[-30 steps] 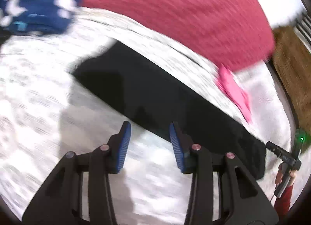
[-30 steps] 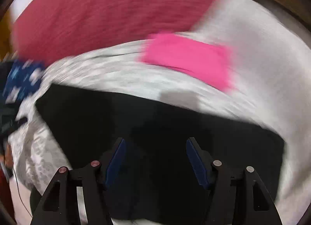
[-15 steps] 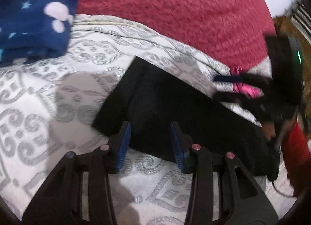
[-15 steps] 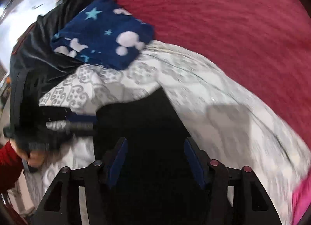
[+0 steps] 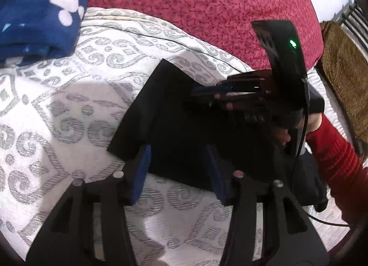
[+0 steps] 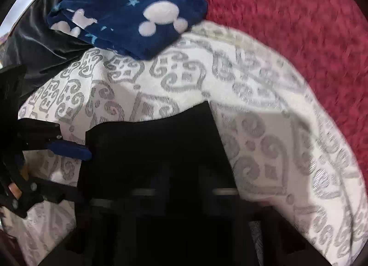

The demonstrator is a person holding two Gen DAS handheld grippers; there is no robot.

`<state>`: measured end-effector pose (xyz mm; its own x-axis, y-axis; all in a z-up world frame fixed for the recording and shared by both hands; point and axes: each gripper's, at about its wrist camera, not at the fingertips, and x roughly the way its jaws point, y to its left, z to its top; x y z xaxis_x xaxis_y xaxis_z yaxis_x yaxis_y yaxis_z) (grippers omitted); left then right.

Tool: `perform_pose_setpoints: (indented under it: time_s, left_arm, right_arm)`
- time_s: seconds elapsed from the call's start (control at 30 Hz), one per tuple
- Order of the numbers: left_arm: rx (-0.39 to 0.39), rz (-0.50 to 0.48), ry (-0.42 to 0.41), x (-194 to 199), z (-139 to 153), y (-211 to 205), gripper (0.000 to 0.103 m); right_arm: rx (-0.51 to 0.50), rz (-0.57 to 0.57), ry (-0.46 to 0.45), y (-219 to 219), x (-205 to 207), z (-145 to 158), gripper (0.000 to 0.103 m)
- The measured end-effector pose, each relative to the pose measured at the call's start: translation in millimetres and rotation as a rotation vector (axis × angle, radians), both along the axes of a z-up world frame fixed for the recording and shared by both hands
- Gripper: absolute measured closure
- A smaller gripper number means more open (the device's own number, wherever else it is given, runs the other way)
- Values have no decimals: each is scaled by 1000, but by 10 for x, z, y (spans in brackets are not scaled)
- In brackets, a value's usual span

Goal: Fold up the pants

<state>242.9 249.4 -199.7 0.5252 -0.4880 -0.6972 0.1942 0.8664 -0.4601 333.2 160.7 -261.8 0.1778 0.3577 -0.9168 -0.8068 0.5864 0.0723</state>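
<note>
Black pants (image 5: 174, 114) lie mid-frame on a patterned bed (image 5: 57, 105); the left gripper (image 5: 178, 164) is opening astride their near edge, while the right gripper (image 5: 195, 96) is closed over them.

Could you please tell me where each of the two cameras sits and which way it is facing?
Left wrist: on the left gripper, looking down at the black pants; jaws opening; right gripper and red sleeve show.
Right wrist: on the right gripper, angled steeply down at the pants; its fingers are blurred dark; left gripper shows.
Shared: pants, patterned bedcover, blue blanket.
</note>
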Motion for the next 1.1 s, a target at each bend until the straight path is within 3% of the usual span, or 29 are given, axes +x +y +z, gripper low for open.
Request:
perform_pose_setpoints:
  time_s: [0.07, 0.1, 0.27, 0.33, 0.4, 0.47, 0.53, 0.57, 0.6, 0.63, 0.7, 0.73, 0.77, 0.83, 1.0, 1.1]
  left_arm:
    - [15, -27, -11, -10, 16, -66, 77]
    - [17, -43, -7, 5, 6, -96, 103]
    - [49, -46, -31, -40, 42, -128, 103]
    - [51, -15, -14, -5, 24, -91, 102]
    - [41, 20, 15, 20, -16, -18, 91]
    - [18, 32, 13, 16, -17, 24, 79]
    - [18, 30, -3, -2, 3, 20, 54]
    - [25, 22, -9, -11, 11, 0, 52]
    - [47, 19, -12, -15, 17, -31, 52]
    - [70, 16, -13, -10, 16, -69, 52]
    - [99, 7, -17, -6, 22, -129, 55]
    - [98, -5, -18, 1, 23, -151, 89]
    - [90, -25, -4, 20, 7, -176, 102]
    - [114, -27, -10, 9, 22, -222, 103]
    - [167, 75, -195, -171, 344, -119, 103]
    - [170, 123, -186, -139, 324, 0, 103]
  right_arm:
    - [12, -1, -11, -9, -3, 29, 98]
    - [11, 3, -26, -9, -22, 56, 99]
    - [46, 33, -57, 0, -52, 214, 98]
    - [27, 60, -73, 40, -41, 240, 93]
    - [4, 58, -103, 75, -18, 245, 69]
    - [-6, 63, -125, 105, 19, 231, 62]
    - [-9, 70, -107, 126, 56, 199, 62]
    - [-7, 72, -92, 139, 71, 174, 64]
    - [-16, 67, -72, 150, 87, 136, 82]
    - [-35, 59, -73, 159, 93, 101, 97]
    - [-28, 53, -78, 141, 86, 106, 100]
    - [-19, 49, -81, 133, 79, 123, 100]
    - [-2, 41, -86, 121, 80, 159, 100]
    - [46, 17, -87, 79, 102, 268, 100]
    - [114, -4, -108, 52, 165, 501, 101]
    - [151, -18, -98, 115, 266, 545, 102]
